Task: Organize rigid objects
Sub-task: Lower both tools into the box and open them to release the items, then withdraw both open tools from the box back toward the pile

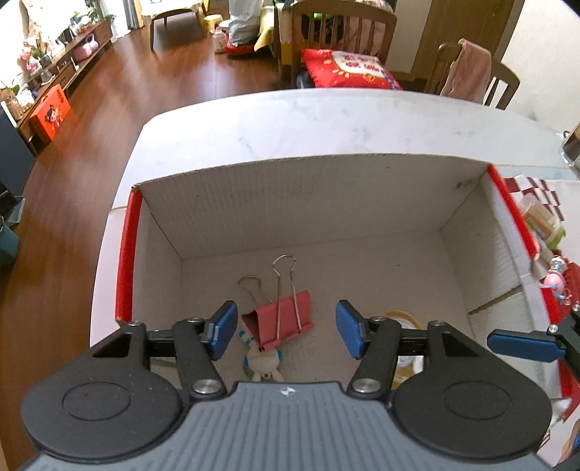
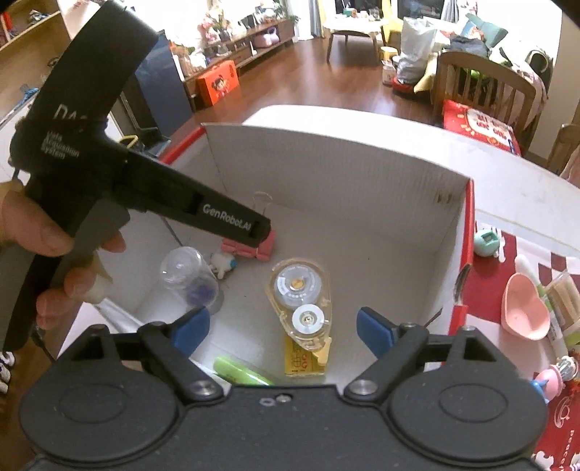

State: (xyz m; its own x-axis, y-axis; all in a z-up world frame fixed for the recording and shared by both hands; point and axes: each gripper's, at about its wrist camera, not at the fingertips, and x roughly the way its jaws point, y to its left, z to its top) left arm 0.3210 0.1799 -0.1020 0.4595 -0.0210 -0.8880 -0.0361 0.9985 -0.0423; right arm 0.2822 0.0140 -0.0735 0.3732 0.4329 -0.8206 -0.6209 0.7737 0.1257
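A white cardboard box with red edges (image 1: 311,188) stands on the marble table, also in the right wrist view (image 2: 326,166). In it lie a red binder clip (image 1: 281,320), a small white plush figure (image 1: 262,360), a clear correction-tape dispenser (image 2: 301,299), a clear plastic capsule (image 2: 188,277), a green marker (image 2: 241,373) and a yellow card (image 2: 301,357). My left gripper (image 1: 282,328) is open and empty above the binder clip. My right gripper (image 2: 282,329) is open and empty above the tape dispenser. The left gripper's body (image 2: 145,188) shows at the left of the right wrist view.
To the right of the box, on a red-and-white cloth (image 2: 507,290), lie a pink heart-shaped dish (image 2: 525,308), a teal toy (image 2: 487,242), small figures (image 2: 554,373) and sticks in a packet (image 2: 563,297). Wooden chairs (image 1: 340,29) stand beyond the table's far edge.
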